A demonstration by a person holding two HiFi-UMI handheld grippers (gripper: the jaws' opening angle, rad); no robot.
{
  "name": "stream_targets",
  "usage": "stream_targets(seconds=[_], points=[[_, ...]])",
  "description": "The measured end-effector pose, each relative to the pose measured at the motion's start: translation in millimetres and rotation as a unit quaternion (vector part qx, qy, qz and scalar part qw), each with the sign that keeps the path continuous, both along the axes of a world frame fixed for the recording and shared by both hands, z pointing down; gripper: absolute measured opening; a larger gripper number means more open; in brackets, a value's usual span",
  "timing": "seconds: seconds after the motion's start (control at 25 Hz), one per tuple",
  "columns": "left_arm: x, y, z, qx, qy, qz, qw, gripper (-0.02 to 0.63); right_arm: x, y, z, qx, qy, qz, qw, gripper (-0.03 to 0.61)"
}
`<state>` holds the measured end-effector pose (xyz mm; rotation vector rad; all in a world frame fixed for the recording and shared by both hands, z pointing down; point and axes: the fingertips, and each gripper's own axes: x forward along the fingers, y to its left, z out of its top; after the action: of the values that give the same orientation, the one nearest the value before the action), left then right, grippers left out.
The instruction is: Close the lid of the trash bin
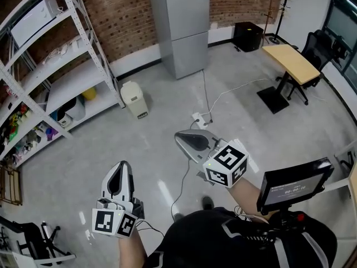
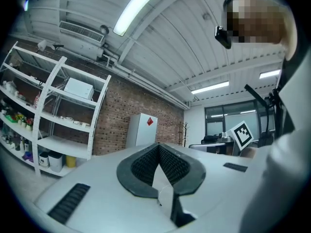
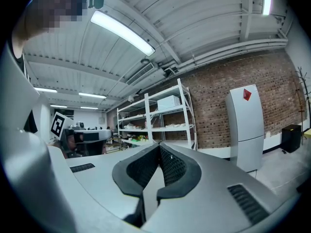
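Both my tongs are pressed together, nothing between them. Left tongs (image 1: pixel 122 167) sit low at left, right tongs (image 1: pixel 184 139) higher near centre, both held in the air over the grey floor (image 1: pixel 83 166). The cream trash bin (image 1: pixel 135 99) stands on the floor well ahead of both, just beside the foot of the white shelf rack (image 1: pixel 67 66) and left of the tall grey cabinet (image 1: pixel 181 27). Its lid looks down, too small to be sure. A white cable (image 1: pixel 205 94) lies on the floor right of the bin
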<state>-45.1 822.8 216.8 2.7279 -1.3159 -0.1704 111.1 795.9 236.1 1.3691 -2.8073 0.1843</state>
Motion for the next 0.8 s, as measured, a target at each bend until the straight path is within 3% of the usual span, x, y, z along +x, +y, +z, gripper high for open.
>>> stream_targets(seconds=[0.8], points=[[4.9, 0.4, 4.5, -0.011, 0.010, -0.011, 0.9998, -0.002, 7.6, 1.2, 5.5, 0.004, 0.002, 0.001, 1.000, 0.008]])
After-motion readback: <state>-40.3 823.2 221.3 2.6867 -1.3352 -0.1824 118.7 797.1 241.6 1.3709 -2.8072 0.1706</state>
